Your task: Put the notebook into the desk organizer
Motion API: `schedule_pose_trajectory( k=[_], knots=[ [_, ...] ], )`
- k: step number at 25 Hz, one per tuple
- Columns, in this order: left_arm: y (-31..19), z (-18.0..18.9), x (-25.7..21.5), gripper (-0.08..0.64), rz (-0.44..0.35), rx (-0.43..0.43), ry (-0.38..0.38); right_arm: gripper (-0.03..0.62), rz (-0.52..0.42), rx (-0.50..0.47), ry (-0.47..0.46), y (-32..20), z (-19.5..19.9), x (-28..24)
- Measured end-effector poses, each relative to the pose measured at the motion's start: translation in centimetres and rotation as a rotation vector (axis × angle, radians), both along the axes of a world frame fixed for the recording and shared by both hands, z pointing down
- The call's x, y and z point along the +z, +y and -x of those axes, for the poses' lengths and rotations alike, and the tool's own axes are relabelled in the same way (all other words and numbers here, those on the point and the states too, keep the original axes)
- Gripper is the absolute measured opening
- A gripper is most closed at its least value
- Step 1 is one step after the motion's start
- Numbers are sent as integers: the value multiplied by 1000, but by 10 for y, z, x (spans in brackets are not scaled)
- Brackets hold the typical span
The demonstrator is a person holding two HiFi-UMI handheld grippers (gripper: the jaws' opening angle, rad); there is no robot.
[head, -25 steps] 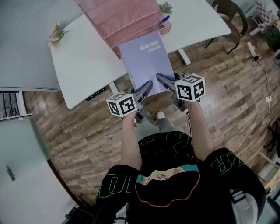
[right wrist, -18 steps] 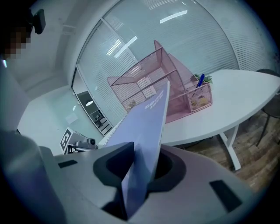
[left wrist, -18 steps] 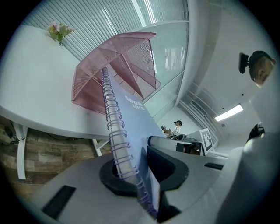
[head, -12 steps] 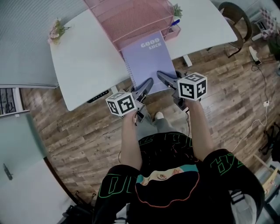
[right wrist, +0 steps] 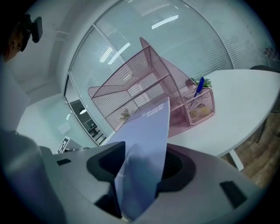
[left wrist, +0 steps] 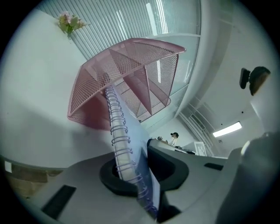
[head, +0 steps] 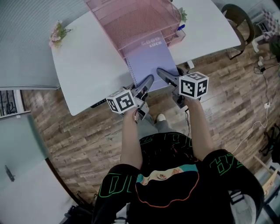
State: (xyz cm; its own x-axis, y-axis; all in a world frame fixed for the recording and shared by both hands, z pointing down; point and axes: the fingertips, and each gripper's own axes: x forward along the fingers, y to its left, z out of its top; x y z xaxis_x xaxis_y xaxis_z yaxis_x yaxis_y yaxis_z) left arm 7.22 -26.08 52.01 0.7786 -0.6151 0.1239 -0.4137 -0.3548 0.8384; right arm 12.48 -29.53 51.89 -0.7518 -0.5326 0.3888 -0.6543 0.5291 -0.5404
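The lilac spiral notebook point(head: 148, 63) lies flat over the white table's front edge, its far end tucked into the bottom tier of the pink mesh desk organizer point(head: 131, 22). My left gripper point(head: 148, 81) is shut on the notebook's near left corner, the pads pressing by the wire spiral point(left wrist: 120, 131). My right gripper point(head: 162, 73) is at the near right corner; its jaws are opening, and the notebook's cover point(right wrist: 146, 140) stands between them with a gap to the pads. Both gripper views look straight at the organizer point(left wrist: 118, 74) point(right wrist: 144, 87).
The white table point(head: 87, 65) carries a small flower pot point(head: 56, 33) at the far left and a pink pen cup with a blue pen point(head: 178, 29) right of the organizer. A chair point(head: 234, 13) stands at the right. Wooden floor lies under my arms.
Both grippers moved forward and the notebook slid farther into the organizer; its printed title now sits under the pink mesh.
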Motion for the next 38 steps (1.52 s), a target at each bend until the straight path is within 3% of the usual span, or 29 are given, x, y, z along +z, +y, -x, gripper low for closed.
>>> schedule_pose_trajectory(
  k=[4,7,11,13,14,15,16,18,20,22,24,28,33,38],
  knots=[
    [-11,2,-2,69,4,-24,56,228,-18,63,11,-13,-11,-3],
    [-21,4,-1,64,9,-37,40,229,-50,139,14,-23,-30,-8],
    [-35,7,5,43,26,-58,21,225,-85,171,53,-28,-54,-17],
    [-42,8,3,43,27,-67,42,205,-103,183,97,-29,-65,-21],
    [-45,8,2,43,27,-71,46,159,-123,182,119,-29,-69,-24],
    [-48,9,1,44,29,-75,48,56,-149,155,129,-26,-69,-29],
    [-51,10,0,46,34,-77,48,2,-171,85,122,-19,-63,-34],
    [-55,11,-1,48,42,-80,49,2,-196,-168,111,7,-34,-38],
    [-59,13,-2,48,44,-82,51,2,-223,-414,194,34,-8,-29],
    [-64,13,-3,49,44,-82,48,2,-230,-555,339,49,7,-10],
    [-68,13,-4,52,45,-76,44,2,-223,-626,453,55,16,7],
    [-73,14,-4,61,51,-68,32,2,-225,-670,607,51,30,27],
    [-75,12,-6,91,49,-43,14,2,-253,-615,737,32,36,33],
    [-73,12,-12,249,15,4,-11,2,-288,-508,754,15,39,26]
  ],
)
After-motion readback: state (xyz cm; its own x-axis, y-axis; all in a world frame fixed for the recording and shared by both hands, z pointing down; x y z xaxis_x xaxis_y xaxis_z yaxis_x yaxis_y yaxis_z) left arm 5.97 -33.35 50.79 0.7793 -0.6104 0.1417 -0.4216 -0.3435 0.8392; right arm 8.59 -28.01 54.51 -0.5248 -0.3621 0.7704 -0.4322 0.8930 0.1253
